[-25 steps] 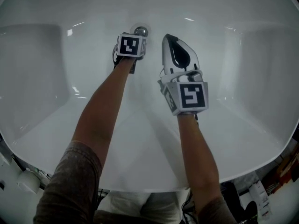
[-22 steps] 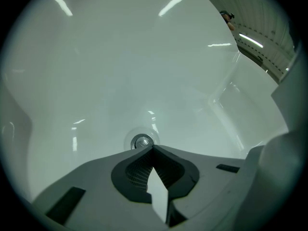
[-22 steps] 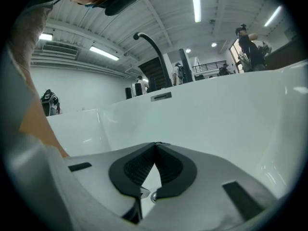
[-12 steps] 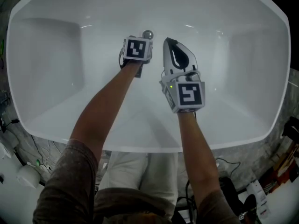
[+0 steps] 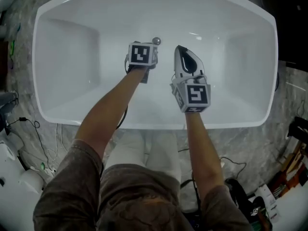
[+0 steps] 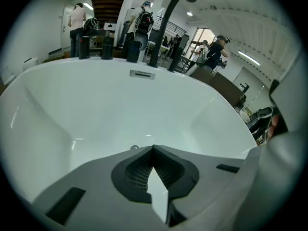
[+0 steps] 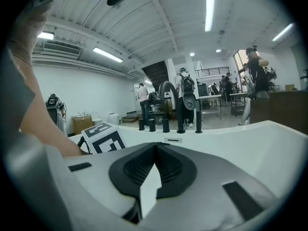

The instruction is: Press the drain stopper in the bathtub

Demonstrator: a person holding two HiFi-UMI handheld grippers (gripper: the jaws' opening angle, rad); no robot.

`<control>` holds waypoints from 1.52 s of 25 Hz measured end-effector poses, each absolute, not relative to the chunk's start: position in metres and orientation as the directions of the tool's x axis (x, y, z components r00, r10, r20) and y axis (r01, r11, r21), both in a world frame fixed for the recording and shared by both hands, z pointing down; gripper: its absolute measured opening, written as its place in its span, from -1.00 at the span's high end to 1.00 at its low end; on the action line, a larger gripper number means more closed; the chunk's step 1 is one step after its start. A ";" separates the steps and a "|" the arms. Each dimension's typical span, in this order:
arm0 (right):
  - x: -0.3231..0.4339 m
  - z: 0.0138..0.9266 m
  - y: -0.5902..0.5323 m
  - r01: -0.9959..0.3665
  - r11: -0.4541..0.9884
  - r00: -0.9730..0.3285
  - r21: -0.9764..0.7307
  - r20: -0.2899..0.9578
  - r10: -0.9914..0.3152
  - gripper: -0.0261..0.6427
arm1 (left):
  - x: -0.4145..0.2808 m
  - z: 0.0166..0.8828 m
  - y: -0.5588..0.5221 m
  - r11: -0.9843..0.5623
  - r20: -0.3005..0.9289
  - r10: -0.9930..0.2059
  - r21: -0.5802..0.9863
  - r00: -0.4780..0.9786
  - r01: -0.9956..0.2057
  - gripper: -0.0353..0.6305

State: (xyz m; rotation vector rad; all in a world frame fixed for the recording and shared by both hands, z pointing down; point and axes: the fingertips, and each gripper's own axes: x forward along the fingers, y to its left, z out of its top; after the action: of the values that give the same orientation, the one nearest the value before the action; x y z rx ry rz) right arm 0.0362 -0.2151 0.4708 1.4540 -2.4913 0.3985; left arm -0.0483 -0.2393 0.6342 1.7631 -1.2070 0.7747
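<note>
The small round chrome drain stopper sits in the floor of the white bathtub; in the left gripper view the stopper shows just beyond the jaw tips. My left gripper hangs over the tub floor just short of the stopper, its tips hidden under its marker cube. It is shut on nothing. My right gripper hovers to the stopper's right, raised and pointing at the far wall, also shut and empty. The left gripper's cube shows in the right gripper view.
A dark arched faucet and several dark fittings stand on the far rim above the overflow plate. Cables lie on the marbled floor at the left, and clutter sits at the lower right. People stand in the room beyond.
The head view has pulled back, so the whole tub now shows. The left gripper's cube no longer overlaps the stopper. Both grippers stay shut.
</note>
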 end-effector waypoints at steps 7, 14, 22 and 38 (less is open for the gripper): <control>0.020 0.409 -0.189 -0.876 0.462 -0.481 -0.139 0.315 -0.818 0.92 | -0.052 0.538 -0.216 -0.205 0.815 -0.439 0.319 0.378 -0.925 0.89; 0.017 0.345 -0.164 -0.869 0.471 -0.495 -0.154 0.305 -0.813 0.92 | -0.044 0.443 -0.184 -0.315 0.769 -0.485 0.291 0.417 -0.903 0.89; 0.015 0.295 -0.127 -0.860 0.475 -0.510 -0.185 0.303 -0.805 0.92 | -0.046 0.348 -0.152 -0.441 0.688 -0.550 0.242 0.473 -0.864 0.89; 0.001 0.191 -0.058 -0.815 0.534 -0.575 -0.224 0.201 -0.793 0.92 | -0.039 0.212 -0.078 -0.636 0.524 -0.553 0.237 0.647 -0.735 0.89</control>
State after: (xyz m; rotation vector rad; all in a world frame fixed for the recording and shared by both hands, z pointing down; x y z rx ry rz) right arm 0.0013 -0.0578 0.1907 1.4096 -2.6855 0.4536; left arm -0.0387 -0.0778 0.2118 2.4352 -1.0115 0.5703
